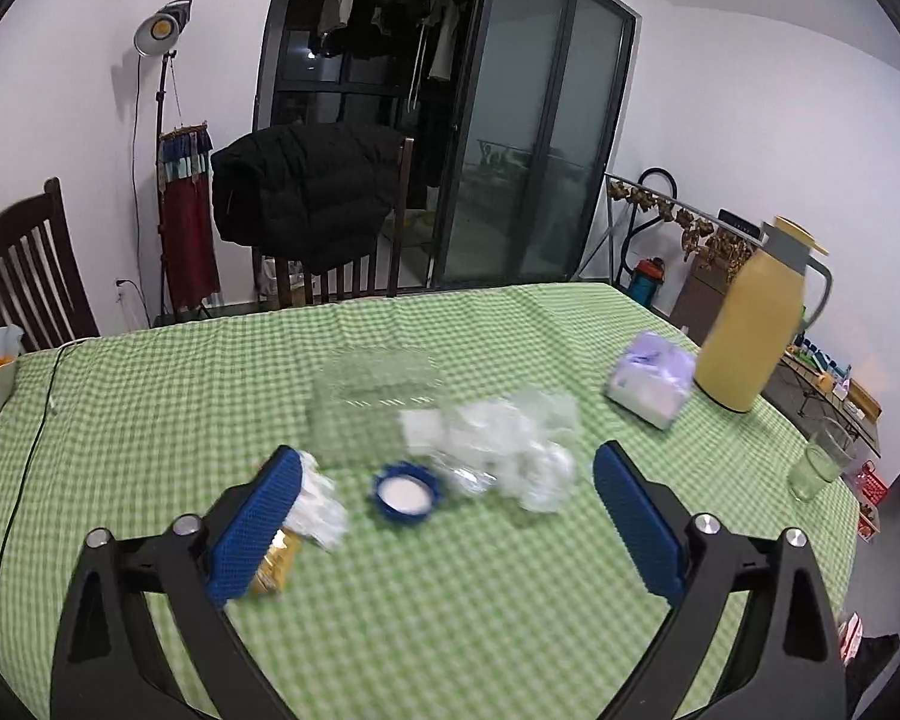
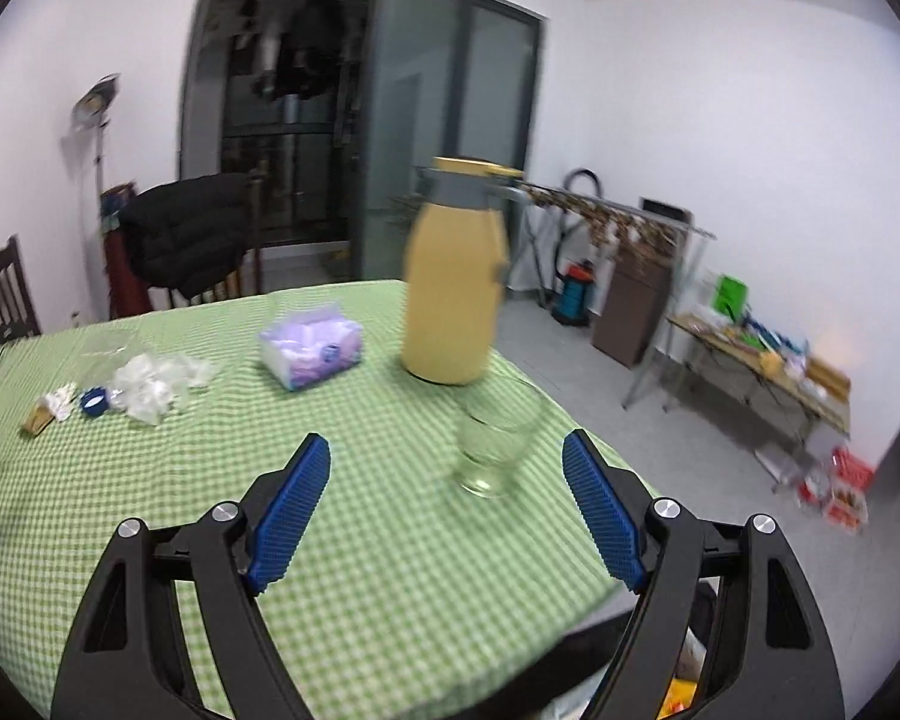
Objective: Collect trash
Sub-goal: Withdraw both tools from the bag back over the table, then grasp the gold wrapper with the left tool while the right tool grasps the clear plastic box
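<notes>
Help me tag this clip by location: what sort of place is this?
Most likely a home dining room: a table under a green checked tablecloth, wooden chairs, one with a black jacket draped over it, and glass sliding doors with laundry hanging behind.

left wrist view: your camera sits low behind the left gripper (image 1: pixel 444 510), facing across the table (image 1: pixel 150 420) toward the glass door (image 1: pixel 510 150); the trash pile (image 1: pixel 498 444) lies near, just past the fingers.
right wrist view: you look from the table's near right edge over the right gripper (image 2: pixel 447 492), angled toward the flask (image 2: pixel 453 282) and the room's right side.
shared: both show the flask, tissue pack (image 2: pixel 312 348), glass (image 2: pixel 492 444), trash pile and door.
</notes>
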Available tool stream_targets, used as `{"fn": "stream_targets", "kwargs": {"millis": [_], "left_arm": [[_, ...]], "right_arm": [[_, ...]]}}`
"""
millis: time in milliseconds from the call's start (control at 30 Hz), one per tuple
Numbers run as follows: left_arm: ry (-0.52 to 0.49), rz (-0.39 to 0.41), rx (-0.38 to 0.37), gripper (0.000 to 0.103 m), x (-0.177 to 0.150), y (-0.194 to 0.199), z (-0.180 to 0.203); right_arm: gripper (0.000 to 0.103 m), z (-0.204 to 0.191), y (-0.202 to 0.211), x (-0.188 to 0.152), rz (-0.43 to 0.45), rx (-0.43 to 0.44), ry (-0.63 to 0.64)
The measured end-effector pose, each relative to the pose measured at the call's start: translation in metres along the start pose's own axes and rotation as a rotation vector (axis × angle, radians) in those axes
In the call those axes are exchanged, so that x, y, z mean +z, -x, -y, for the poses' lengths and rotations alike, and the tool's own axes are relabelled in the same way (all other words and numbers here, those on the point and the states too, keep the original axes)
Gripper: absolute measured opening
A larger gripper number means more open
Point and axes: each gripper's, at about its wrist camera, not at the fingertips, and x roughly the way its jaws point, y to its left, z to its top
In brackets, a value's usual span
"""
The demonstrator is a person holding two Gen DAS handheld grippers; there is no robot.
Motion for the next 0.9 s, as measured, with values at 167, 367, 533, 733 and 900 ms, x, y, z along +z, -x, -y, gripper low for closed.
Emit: {"fn": "stream_targets", "kwargs": {"millis": [167, 367, 533, 733, 900], "left_arm": [[-0.021, -0.141, 0.072, 0.044, -0.004, -0.045, -0.049], [0.122, -0.146, 0.008, 0.039, -0.025, -0.079, -0.117], [0.177, -0.168, -0.082, 0.039, -0.042, -0.098, -0.131], [0.194, -0.226, -0.099, 0.036, -0.054, -0.116, -0.125], [0.251, -0.231, -0.138, 0.001, -0.056, -0.125, -0.128]], "right_arm": [[0.077, -0.044, -0.013, 0.011, -0.001, 0.051, 0.094], [0.077, -0.089, -0.034, 0.018, -0.023, 0.098, 0.185], [0.077, -0.123, -0.056, 0.024, -0.039, 0.134, 0.217], [0.077, -0.177, -0.085, 0.028, -0.065, 0.209, 0.259], [0.077, -0.221, -0.114, 0.043, -0.077, 0.296, 0.242]]}}
